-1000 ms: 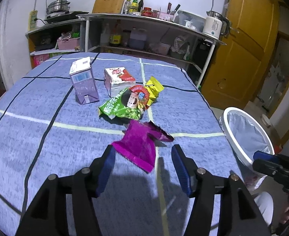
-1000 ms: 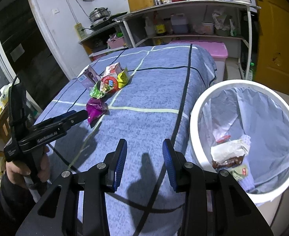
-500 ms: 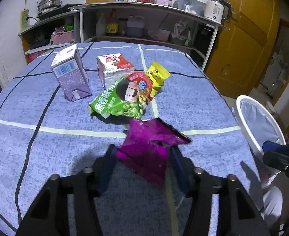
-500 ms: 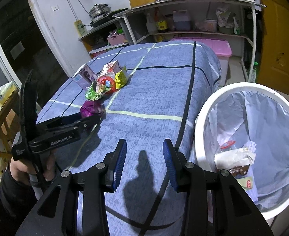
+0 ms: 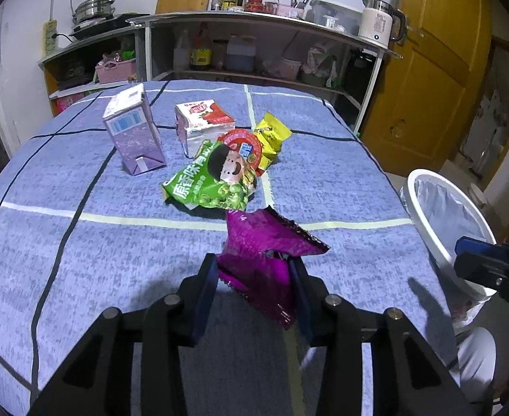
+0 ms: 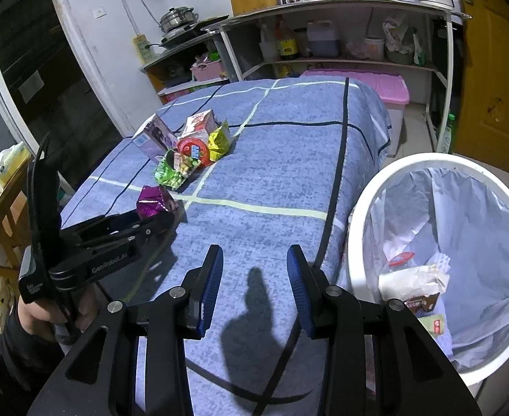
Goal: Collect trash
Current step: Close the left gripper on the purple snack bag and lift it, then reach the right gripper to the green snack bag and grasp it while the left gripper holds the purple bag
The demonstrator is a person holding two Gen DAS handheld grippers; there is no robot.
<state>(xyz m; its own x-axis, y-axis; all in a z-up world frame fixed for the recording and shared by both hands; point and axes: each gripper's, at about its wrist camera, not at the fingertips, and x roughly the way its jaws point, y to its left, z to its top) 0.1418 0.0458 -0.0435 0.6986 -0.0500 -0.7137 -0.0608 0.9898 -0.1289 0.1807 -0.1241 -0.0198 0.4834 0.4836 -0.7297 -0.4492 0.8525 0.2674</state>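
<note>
From the left wrist camera, the left gripper (image 5: 252,279) is reaching down over the blue checked tablecloth (image 5: 81,253), and its jaws have just been closing in on a crumpled purple snack wrapper (image 5: 265,256). The wrapper is sitting between the two blue pads (image 5: 208,277), which are pressing against its lower sides while its upper corner is sticking up and out toward the right. Just beyond it, a green snack bag (image 5: 207,185) with a cartoon face is lying flat, overlapping a red-rimmed round packet (image 5: 242,144) and a yellow wrapper (image 5: 272,135). Behind those, a white milk carton (image 5: 202,123) with strawberry print is standing beside a purple carton (image 5: 135,133), which is tilting slightly. At the right edge, the white-rimmed trash bin (image 5: 424,218) is standing off the table, with the tip of the right gripper (image 5: 483,263) showing in front of it.

From the right wrist camera, the right gripper (image 6: 254,289) is hovering above the cloth near the table's edge, its fingers standing apart with nothing between them. To its right, the lined trash bin (image 6: 365,201) is holding several discarded wrappers (image 6: 414,284). At the left, a hand (image 6: 57,315) is gripping the left gripper (image 6: 157,218), whose tips are meeting the purple snack wrapper (image 6: 155,201) on the tablecloth (image 6: 272,180).
</note>
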